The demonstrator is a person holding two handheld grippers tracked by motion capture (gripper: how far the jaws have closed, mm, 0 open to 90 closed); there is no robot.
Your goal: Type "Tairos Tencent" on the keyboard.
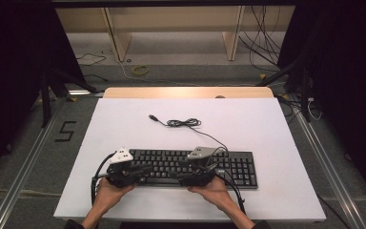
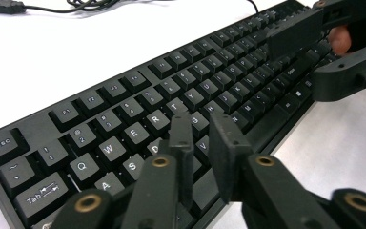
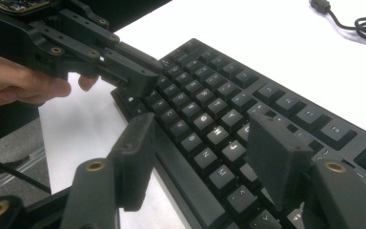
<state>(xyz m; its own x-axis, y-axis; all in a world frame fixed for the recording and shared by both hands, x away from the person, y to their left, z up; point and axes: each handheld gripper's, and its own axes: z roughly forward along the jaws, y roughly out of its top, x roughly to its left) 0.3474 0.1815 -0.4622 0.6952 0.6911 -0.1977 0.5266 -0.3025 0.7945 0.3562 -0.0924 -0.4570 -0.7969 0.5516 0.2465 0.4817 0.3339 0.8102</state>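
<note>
Desk (image 1: pixel 267 143): white top, centre frame; grey floor and wooden shelving beyond.
Keyboard (image 1: pixel 190 167): black, lower centre.
Left gripper (image 2: pixel 200 138): jaws nearly together, pinching nothing.
Right gripper (image 3: pixel 200 152): spread over keys.

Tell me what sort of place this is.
Probably a lab recording station: a white tabletop bearing a black computer keyboard, dark curtains at the sides, and loose black cables on the floor behind.
</note>
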